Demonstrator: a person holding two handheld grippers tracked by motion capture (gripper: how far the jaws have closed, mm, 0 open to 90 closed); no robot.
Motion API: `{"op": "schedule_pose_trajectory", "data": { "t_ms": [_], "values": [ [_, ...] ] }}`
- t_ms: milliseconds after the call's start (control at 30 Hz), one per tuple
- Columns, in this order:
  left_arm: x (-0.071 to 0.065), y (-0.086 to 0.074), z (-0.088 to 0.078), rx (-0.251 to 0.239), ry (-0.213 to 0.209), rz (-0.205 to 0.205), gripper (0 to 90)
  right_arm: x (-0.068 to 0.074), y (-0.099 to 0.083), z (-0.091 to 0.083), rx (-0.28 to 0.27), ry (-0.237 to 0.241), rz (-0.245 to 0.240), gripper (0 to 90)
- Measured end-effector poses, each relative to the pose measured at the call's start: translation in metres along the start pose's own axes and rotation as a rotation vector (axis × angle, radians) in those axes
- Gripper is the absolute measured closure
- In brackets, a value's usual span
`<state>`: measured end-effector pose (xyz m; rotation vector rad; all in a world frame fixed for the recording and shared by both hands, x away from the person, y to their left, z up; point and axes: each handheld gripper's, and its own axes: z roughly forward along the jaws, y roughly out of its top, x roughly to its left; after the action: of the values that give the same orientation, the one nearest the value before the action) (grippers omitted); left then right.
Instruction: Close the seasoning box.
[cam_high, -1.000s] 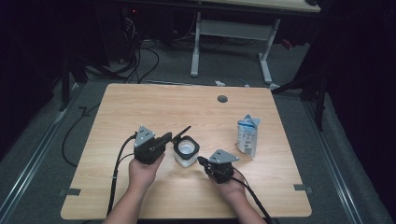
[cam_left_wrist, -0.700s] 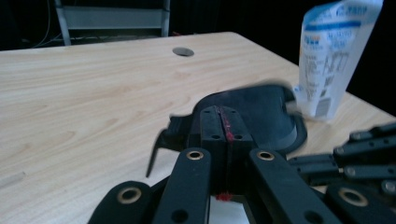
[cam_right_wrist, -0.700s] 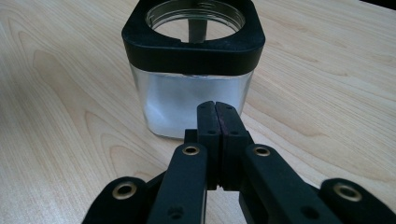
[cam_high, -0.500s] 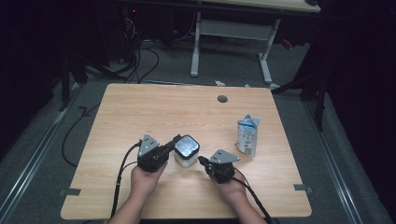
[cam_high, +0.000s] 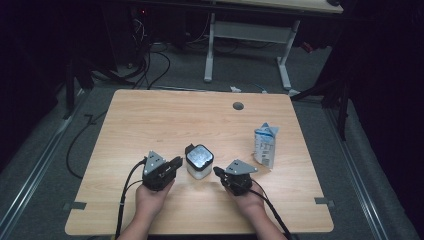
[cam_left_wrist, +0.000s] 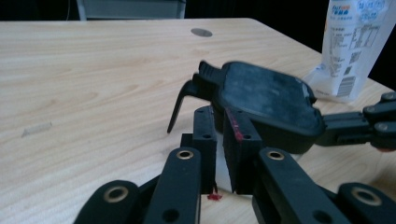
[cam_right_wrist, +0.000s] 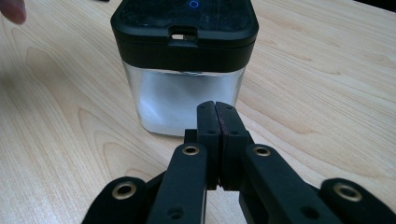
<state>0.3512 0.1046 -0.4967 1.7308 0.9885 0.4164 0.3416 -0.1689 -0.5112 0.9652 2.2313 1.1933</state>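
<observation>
L gripper (cam_left_wrist: 219, 135): jaws have just been opening, now a narrow gap, nothing pinched between the pads. Tips sit right at the near side of the box (cam_high: 199, 161), just under the lid (cam_left_wrist: 266, 98) edge; contact w/ the box can't be told. In the high view the L gripper (cam_high: 176, 164) lies low on the table (cam_high: 150, 120), pointing right toward the box, hand behind it.

R gripper (cam_right_wrist: 217, 128): jaws fully closed, pads pressed together, empty. Tips just short of the box wall, aimed at its lower half; small gap, not touching as far as I can tell. In the high view the R gripper (cam_high: 219, 172) points left at the box from the other side.

Box: clear/frosted body, black lid on top and seated, lid tab sticking out toward the far-left corner. Stands upright on the table, front-centre, between the two grippers.

Carton (cam_high: 265, 145): upright, right of the box, well apart from both grippers. Grommet (cam_high: 238, 106) in the tabletop farther back.
</observation>
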Motion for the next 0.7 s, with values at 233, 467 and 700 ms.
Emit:
{"op": "schedule_pose_trajectory", "data": {
  "t_ms": [233,467,700],
  "values": [
    [-0.002,-0.012,0.002,0.037,0.021,0.013,68.7,-0.005,-0.002,-0.002,-0.002,-0.007,0.008,89.2],
    [-0.002,-0.017,0.008,0.083,0.032,-0.01,72.5,-0.008,-0.002,-0.002,-0.001,-0.011,0.018,89.2],
    [-0.009,-0.012,0.022,0.096,0.057,0.004,89.2,-0.011,-0.004,-0.003,0.0,-0.016,0.029,89.2]
  ]
}}
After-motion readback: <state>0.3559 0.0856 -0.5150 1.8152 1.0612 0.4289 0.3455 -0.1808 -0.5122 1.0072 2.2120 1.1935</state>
